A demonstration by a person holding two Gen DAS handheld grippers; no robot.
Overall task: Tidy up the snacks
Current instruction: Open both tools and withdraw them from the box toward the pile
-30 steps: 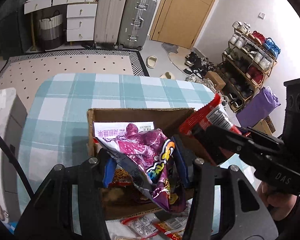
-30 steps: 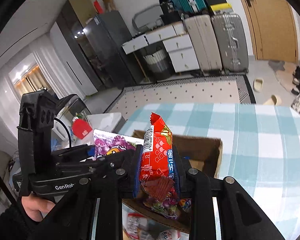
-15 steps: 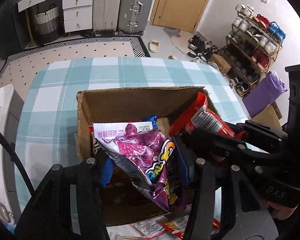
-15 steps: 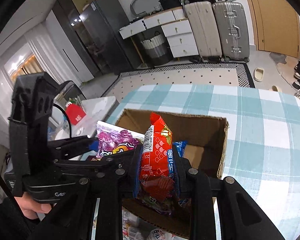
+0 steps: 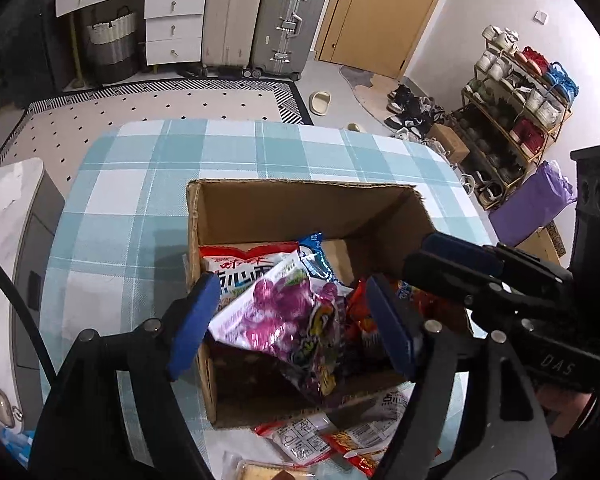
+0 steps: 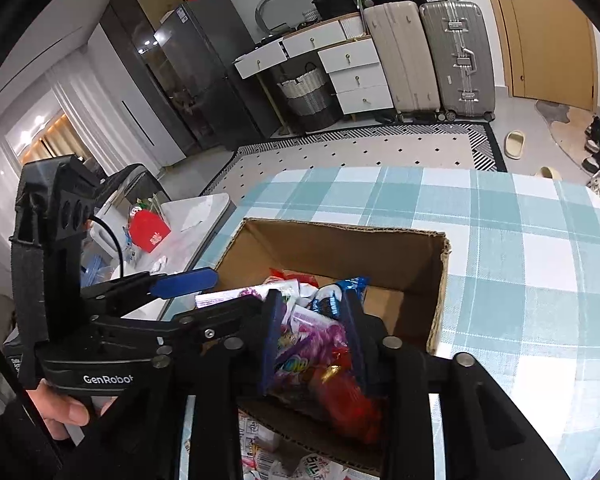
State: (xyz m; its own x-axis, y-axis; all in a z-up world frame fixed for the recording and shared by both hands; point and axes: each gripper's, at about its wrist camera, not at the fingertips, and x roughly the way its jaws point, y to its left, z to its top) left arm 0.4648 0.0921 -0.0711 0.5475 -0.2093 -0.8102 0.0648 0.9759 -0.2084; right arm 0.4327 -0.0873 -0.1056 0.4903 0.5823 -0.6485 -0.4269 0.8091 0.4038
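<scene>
Checked blue-and-white cloth covers the counter (image 5: 148, 184); suitcases, drawers and a shoe rack sit behind, well apart from the work.

Cardboard box (image 5: 300, 200) stands mid-counter, open top, already part-filled w/ packets.

Step in hand, by my read: the drop. Both packets going into the box at once.

- Left gripper (image 5: 296, 320): jaws have just been opening; now released, blue pads clear of the purple snack bag (image 5: 288, 320), which lies between them on top of the other packets, near side of the box.
- Right gripper (image 6: 312, 344): jaws have just been opening too, only partway. Red snack packet (image 6: 348, 396) sits low between them inside the box; pads look off it, though the gap is narrow and the contact is hard to read.

More packets (image 5: 324, 440) lie loose on the counter just in front of the box, not yet sorted.

Next move calls for: lift both grippers straight out w/o snagging foil on the pads, then go for the loose packets near the front wall. Right may need to spread wider first.
</scene>
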